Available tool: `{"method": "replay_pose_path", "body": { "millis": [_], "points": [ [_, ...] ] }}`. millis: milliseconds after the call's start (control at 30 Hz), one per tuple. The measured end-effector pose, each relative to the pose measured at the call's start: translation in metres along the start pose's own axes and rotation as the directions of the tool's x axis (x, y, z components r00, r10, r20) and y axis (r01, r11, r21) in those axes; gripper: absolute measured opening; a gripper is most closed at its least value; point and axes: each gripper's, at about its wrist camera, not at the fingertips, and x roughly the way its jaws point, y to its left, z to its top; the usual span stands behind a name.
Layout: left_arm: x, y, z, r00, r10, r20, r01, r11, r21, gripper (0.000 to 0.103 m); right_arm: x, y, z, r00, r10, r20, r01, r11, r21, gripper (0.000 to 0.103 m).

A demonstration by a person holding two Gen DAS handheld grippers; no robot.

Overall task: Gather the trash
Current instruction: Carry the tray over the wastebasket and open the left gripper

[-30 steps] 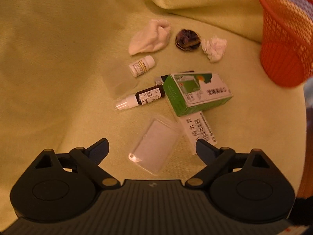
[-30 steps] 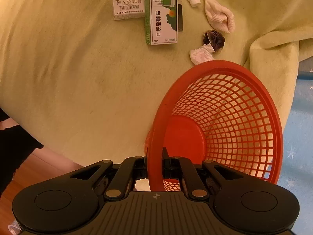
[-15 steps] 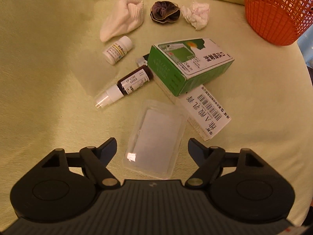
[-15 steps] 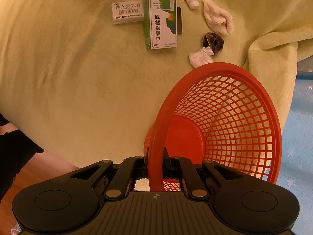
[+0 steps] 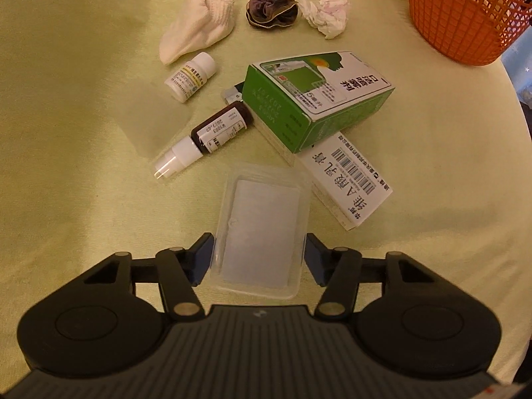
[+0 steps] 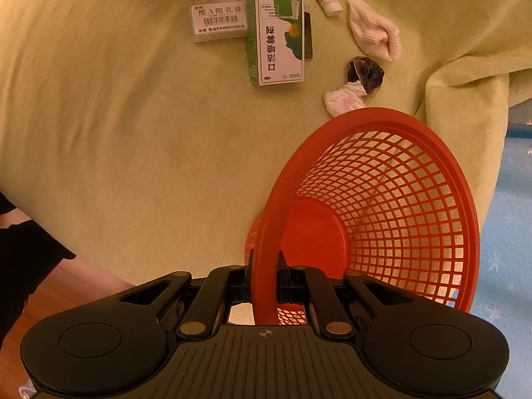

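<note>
In the left wrist view the left gripper (image 5: pixel 258 256) sits low in the frame with a clear plastic tray (image 5: pixel 261 229) between its fingers; the jaws have just been closing and both pads now meet the tray's long sides, so it is clamped on the tray. Only this view shows the dark spray bottle (image 5: pixel 212 133) in full, lying just above and left of the tray, with its white nozzle pointing to the lower left. The white pill bottle (image 5: pixel 190 77), the folded white cloth (image 5: pixel 199 38), the dark hair scrunchie (image 5: pixel 271 9) and the crumpled tissue (image 5: pixel 327 11) lie across the upper middle on the yellow-green blanket (image 5: pixel 66 133). The green box (image 5: pixel 316 98) rests partly on the white box (image 5: pixel 349 183), whose barcode shows beside the characters 维A酸乳膏. The green box carries large Chinese characters, but I cannot read them surely. The bottle labels are too small to read. Only a corner of the orange mesh basket (image 5: pixel 465 16) shows at the upper right. The right wrist view gives what the other lacks: the right gripper (image 6: pixel 264 286), at lower centre, is shut tight on the rim of the basket (image 6: pixel 382 216), whose inside lies open to the camera. It also shows blue floor (image 6: pixel 505 232) at the right edge, wooden floor (image 6: pixel 60 286) and a dark sleeve (image 6: pixel 23 259) at the lower left.
</note>
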Motion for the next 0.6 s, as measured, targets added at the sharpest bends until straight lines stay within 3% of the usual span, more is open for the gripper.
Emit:
{"method": "replay_pose_path", "body": {
  "millis": [300, 600],
  "points": [
    [-0.028, 0.002, -0.007, 1.0, 0.013, -0.014, -0.014, 0.997, -0.072, 0.051, 0.0, 0.001, -0.001, 1.0, -0.008, 0.001, 0.008, 1.0, -0.013, 0.003],
    [-0.1, -0.011, 0.025, 0.994, 0.012, 0.107, -0.01, 1.0, -0.013, 0.052, -0.002, 0.012, -0.011, 0.999, -0.032, 0.003, 0.032, 0.998, -0.049, 0.003]
  ]
}}
